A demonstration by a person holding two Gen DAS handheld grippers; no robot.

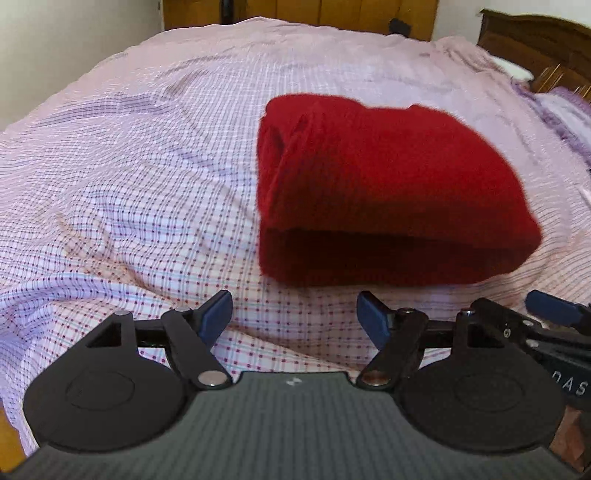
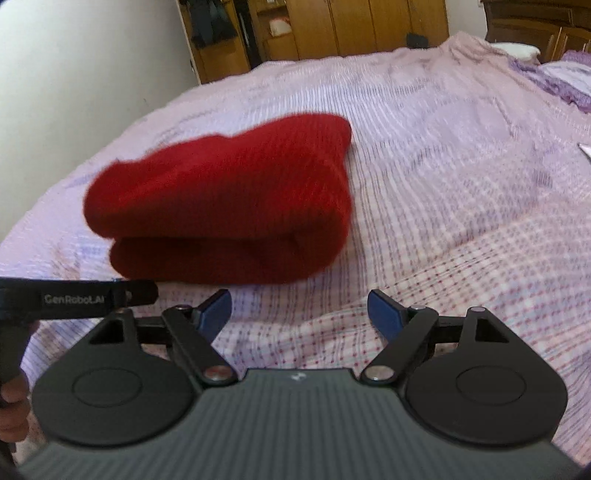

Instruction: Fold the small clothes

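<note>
A red knitted garment [image 1: 388, 184] lies folded in a thick bundle on the checked bedsheet [image 1: 129, 184], its folded edge towards me. My left gripper [image 1: 293, 306] stands open just short of that edge, blue pads apart with only sheet between them. In the right wrist view the same red garment [image 2: 229, 199] lies ahead and to the left, and my right gripper [image 2: 298, 302] is open in front of its right end, touching nothing. The right gripper's blue fingertip [image 1: 550, 310] shows at the left view's right edge. The left gripper's black body [image 2: 74, 297] crosses the right view's left edge.
The pink and lilac checked bedsheet [image 2: 461, 184] is wrinkled all around the garment. A wooden headboard [image 1: 535, 37] and purple pillows [image 2: 565, 77] are at the far right. Wooden wardrobes [image 2: 351, 26] stand behind the bed. A hand [image 2: 13, 398] holds the left gripper.
</note>
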